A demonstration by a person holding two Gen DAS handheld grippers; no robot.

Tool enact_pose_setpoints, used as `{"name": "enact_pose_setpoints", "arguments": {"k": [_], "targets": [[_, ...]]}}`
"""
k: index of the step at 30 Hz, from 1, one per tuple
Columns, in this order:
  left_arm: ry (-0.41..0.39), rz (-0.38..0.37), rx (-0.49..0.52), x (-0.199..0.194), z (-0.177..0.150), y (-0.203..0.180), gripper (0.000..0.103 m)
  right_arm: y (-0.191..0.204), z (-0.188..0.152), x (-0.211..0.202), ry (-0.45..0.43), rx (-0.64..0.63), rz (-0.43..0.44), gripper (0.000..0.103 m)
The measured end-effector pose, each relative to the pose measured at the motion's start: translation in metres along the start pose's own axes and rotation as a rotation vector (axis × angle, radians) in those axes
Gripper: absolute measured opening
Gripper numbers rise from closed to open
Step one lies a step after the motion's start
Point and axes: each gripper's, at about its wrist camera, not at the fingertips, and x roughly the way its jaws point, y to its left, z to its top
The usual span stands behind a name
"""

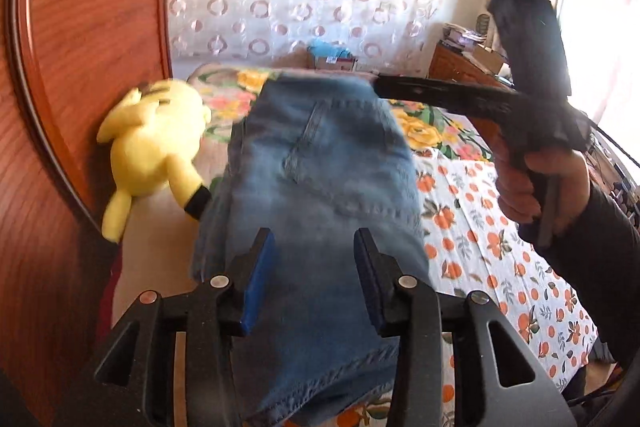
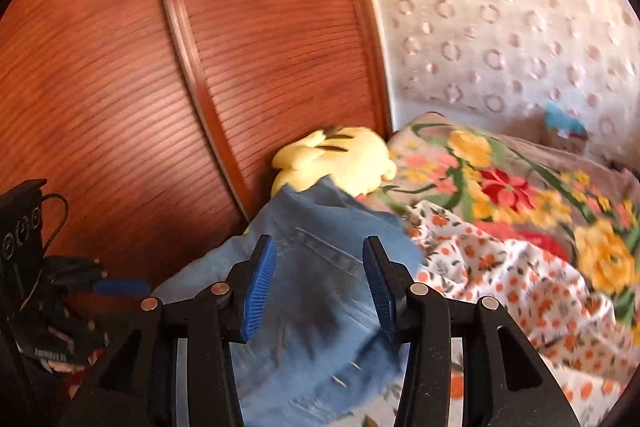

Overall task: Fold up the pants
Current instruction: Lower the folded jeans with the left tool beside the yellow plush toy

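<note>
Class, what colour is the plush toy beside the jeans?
Yellow, with a black tip; the plush toy shows best in the left wrist view.

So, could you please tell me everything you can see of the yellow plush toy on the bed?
The yellow plush toy is soft, fuzzy fabric with dark stripes on its back and a black-tipped ear or limb. It lies on its side against the reddish wooden headboard, at the edge of the floral blanket. The folded blue jeans overlap its black tip in the left wrist view and its lower body in the right. Neither gripper touches it.
</note>
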Motion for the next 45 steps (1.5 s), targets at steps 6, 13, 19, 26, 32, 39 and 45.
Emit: {"name": "enact_pose_setpoints", "arguments": {"k": [6, 13, 19, 26, 32, 39, 45], "targets": [[0.011, 0.02, -0.031, 0.01, -0.019, 0.005, 0.042, -0.031, -0.008, 0.056, 0.1, 0.048, -0.076, 0.042], [-0.01, 0.07, -0.019, 0.012, -0.028, -0.003, 0.043, -0.025, 0.001, 0.065, 0.087, 0.037, -0.116, 0.041], [-0.022, 0.13, 0.009, 0.004, -0.026, -0.015, 0.043, 0.008, -0.023, -0.007, 0.044, 0.053, -0.101, 0.041], [-0.068, 0.104, 0.029, -0.013, -0.024, -0.04, 0.043, 0.02, -0.05, -0.06, 0.044, 0.072, -0.147, 0.041], [-0.111, 0.07, 0.04, -0.022, -0.02, -0.068, 0.053, 0.029, -0.069, -0.119, 0.021, 0.093, -0.181, 0.041], [-0.156, 0.035, 0.066, -0.03, -0.014, -0.105, 0.081, 0.035, -0.093, -0.176, -0.01, 0.108, -0.227, 0.041], [-0.201, 0.018, 0.087, -0.037, -0.009, -0.139, 0.087, 0.04, -0.113, -0.221, -0.038, 0.13, -0.263, 0.043]]}}
